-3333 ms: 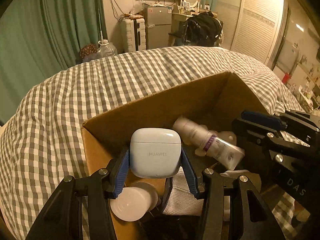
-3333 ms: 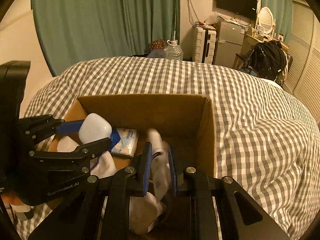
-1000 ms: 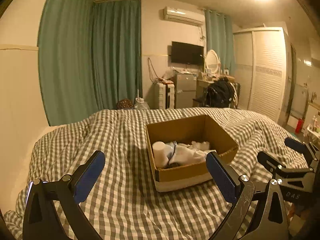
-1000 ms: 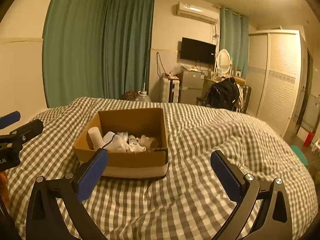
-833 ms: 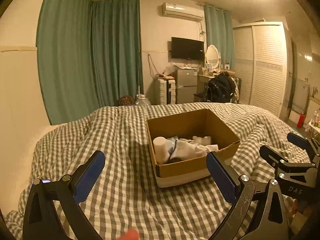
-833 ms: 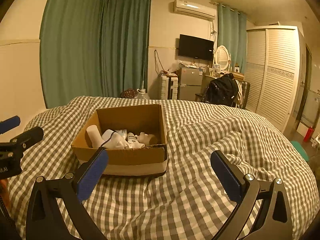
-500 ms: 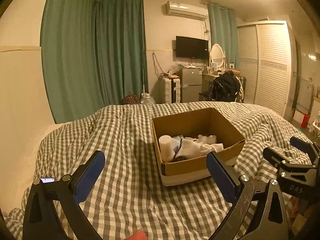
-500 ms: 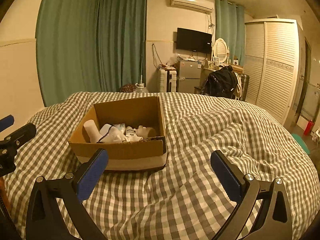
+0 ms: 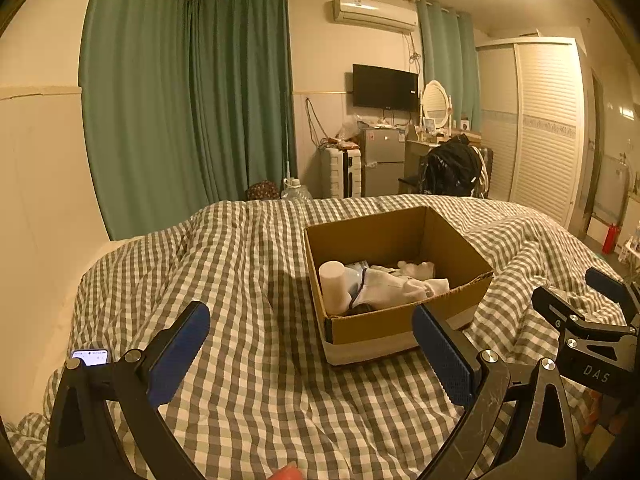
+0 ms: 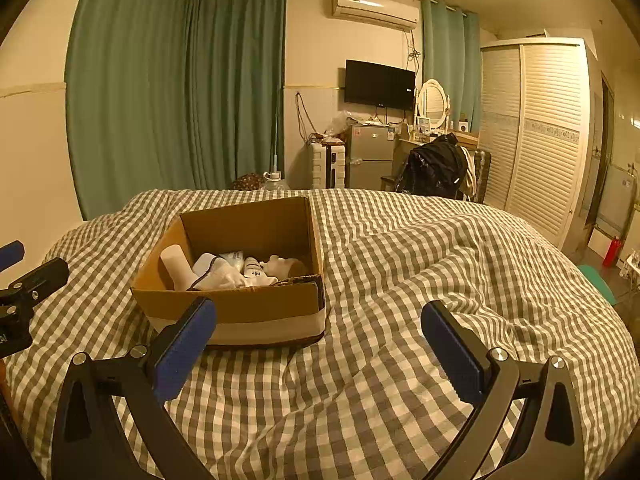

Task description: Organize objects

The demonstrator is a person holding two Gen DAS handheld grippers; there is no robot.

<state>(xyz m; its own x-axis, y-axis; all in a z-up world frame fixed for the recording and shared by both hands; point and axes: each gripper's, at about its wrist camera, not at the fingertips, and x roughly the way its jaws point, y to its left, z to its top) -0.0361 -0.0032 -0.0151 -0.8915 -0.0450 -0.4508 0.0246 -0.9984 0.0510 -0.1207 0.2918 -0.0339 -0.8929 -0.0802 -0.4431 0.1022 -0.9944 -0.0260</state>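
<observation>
Since the cardboard box (image 10: 236, 280) sits ahead of both pairs of jaws on the soft checked bed (image 10: 420, 300), anything taken from it will come off a yielding base, and the box itself would likely slide or tip if pushed. It looks light and fairly stiff; its rim is the best hold, though a wall could bend under a hard pinch. Inside lie a white cylinder (image 9: 332, 286) at the near left corner, white socks (image 9: 400, 282) across the middle, and a small bottle (image 10: 254, 270). The socks are soft and would bunch, so a mid-fold grip suits them. Cylinder and bottle look smooth and may slip; take them across the body.

Jaws of the left gripper (image 9: 306, 354) stand wide apart, holding and touching nothing, with the box beyond them and toward the right finger. The right gripper (image 10: 320, 346) is equally spread and empty, the box beyond its left finger. A phone (image 9: 90, 357) lies on the bed outside the left gripper's left finger.
</observation>
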